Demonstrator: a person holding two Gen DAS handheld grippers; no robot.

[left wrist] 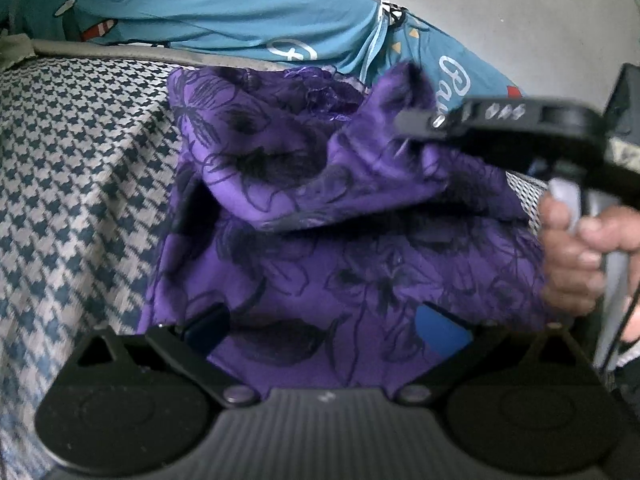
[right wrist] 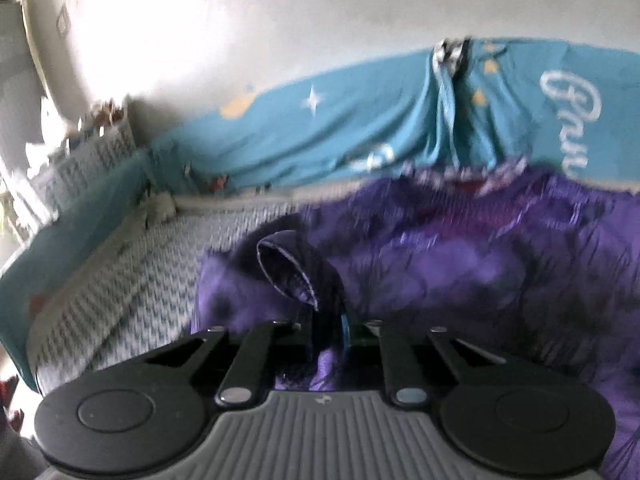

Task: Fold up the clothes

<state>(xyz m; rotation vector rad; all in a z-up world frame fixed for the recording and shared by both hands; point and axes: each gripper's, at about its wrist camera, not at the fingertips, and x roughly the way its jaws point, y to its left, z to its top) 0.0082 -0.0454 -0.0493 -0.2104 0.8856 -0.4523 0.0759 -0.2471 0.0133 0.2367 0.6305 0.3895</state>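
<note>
A purple garment with dark flower outlines (left wrist: 360,264) lies crumpled on the houndstooth bed cover (left wrist: 72,160). My left gripper (left wrist: 320,320) stands open just above its near part, fingers wide apart, one blue pad (left wrist: 440,328) showing. My right gripper (left wrist: 416,124) comes in from the right, held by a hand (left wrist: 576,248), and lifts a fold of the cloth above the rest. In the right wrist view this gripper (right wrist: 330,326) is shut on the purple garment (right wrist: 460,264), with a hemmed cuff-like opening (right wrist: 288,272) sticking up just past the fingers. That view is blurred.
A teal sheet with stars and white lettering (left wrist: 200,12) hangs along the far side of the bed, below a pale wall (right wrist: 280,20). A white slatted basket with small items (right wrist: 100,140) stands at the far left. Bare houndstooth cover stretches left of the garment.
</note>
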